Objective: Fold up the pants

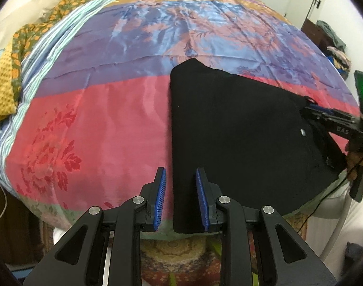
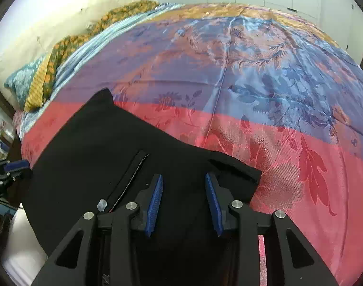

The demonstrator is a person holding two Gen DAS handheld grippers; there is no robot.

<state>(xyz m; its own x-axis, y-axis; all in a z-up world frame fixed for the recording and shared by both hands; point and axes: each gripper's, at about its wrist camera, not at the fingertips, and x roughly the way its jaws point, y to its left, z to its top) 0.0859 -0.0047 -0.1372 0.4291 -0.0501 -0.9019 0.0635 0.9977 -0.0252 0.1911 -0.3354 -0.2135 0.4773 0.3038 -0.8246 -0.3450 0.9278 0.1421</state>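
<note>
Where pants (image 1: 241,138) overhang bedspread (image 1: 98,119), their hem is hidden.

Legible markings: one only. Left wrist view: pale letters "DAS" on black body of the right gripper (image 1: 311,110), at frame's right edge; string runs on past the letters but the rest is cut off/unreadable. Right wrist view: faint pale marking on black body of the left gripper (image 2: 14,166) at far left edge, too small and blurred to read. Similar faint mark at bottom edge of same view on the near gripper housing, illegible. No other text, nos., labels or brand signs readable in either view.
</note>
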